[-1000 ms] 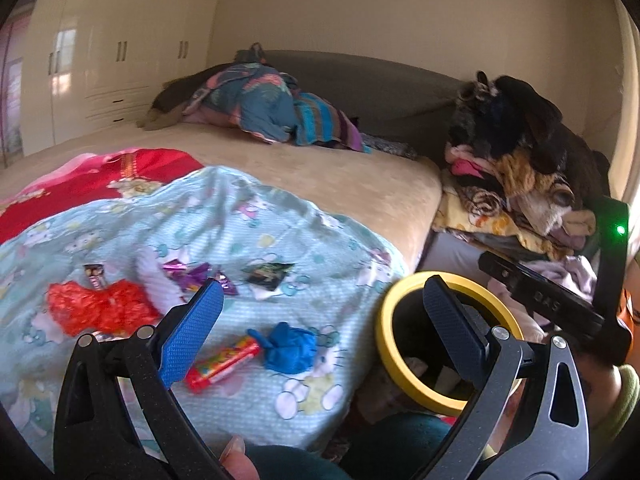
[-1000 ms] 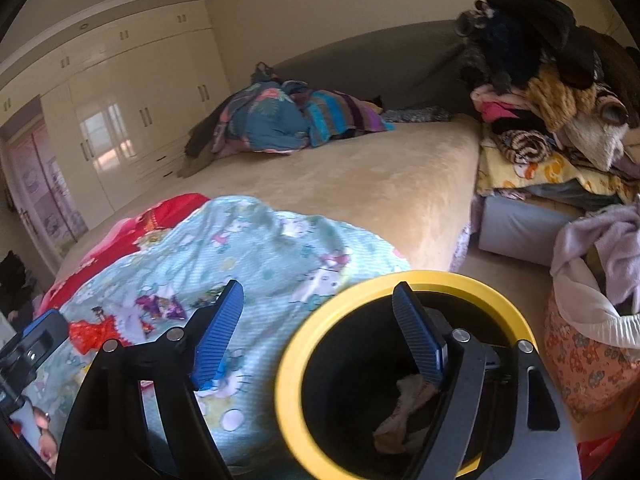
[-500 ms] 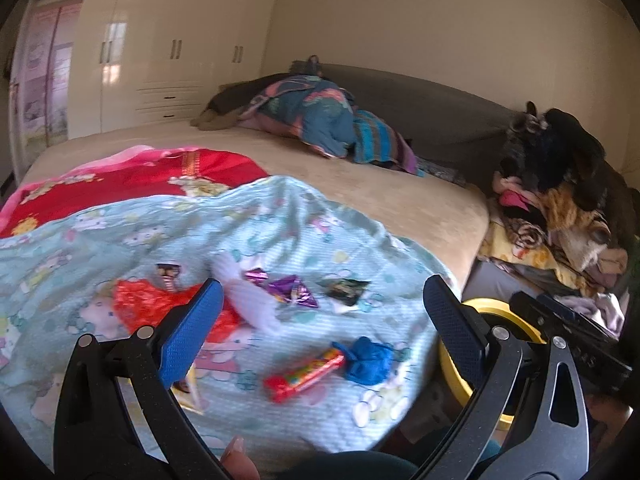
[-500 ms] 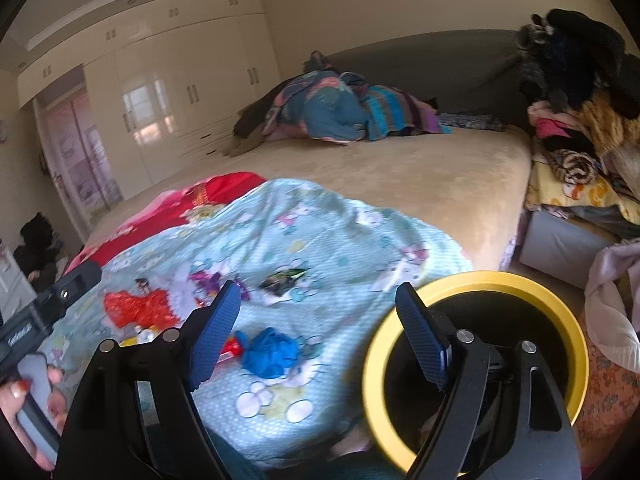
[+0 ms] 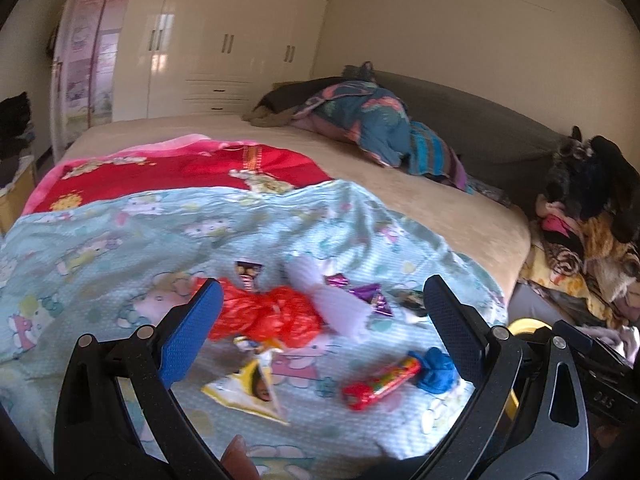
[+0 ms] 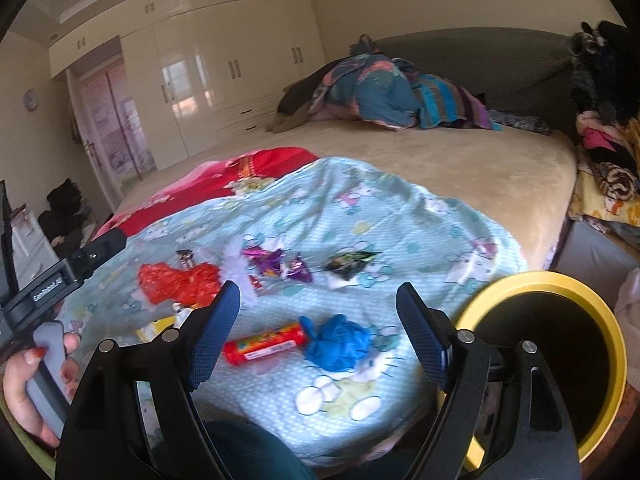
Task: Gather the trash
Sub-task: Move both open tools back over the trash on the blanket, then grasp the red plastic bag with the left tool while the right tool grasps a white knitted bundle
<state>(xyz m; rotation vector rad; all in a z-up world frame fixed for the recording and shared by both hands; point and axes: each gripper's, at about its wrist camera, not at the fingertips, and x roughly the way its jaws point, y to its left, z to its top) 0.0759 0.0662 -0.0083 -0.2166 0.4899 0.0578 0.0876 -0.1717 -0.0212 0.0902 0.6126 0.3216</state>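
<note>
- I am holding my right gripper (image 6: 318,320) and left gripper (image 5: 320,316) wide open, both empty, over the light-blue cartoon-print blanket (image 6: 400,216) on the bed.
- Trash is lying there: crumpled blue plastic wad (image 6: 338,342) touching a red tube-shaped candy wrapper (image 6: 262,347); both look light.
- Wad is looking soft and squashy; I am judging a pinch across its middle best.
- Yellow-rimmed black bin (image 6: 560,280) is sitting beside the bed.

My bed (image 6: 460,168): light-blue cartoon blanket (image 6: 360,216) over near corner, red blanket (image 5: 180,172) toward left edge. Bundled bedding (image 6: 384,92) at head edge. Clothes pile (image 5: 592,216) beside right edge. Cream wardrobe (image 5: 224,40) behind.
</note>
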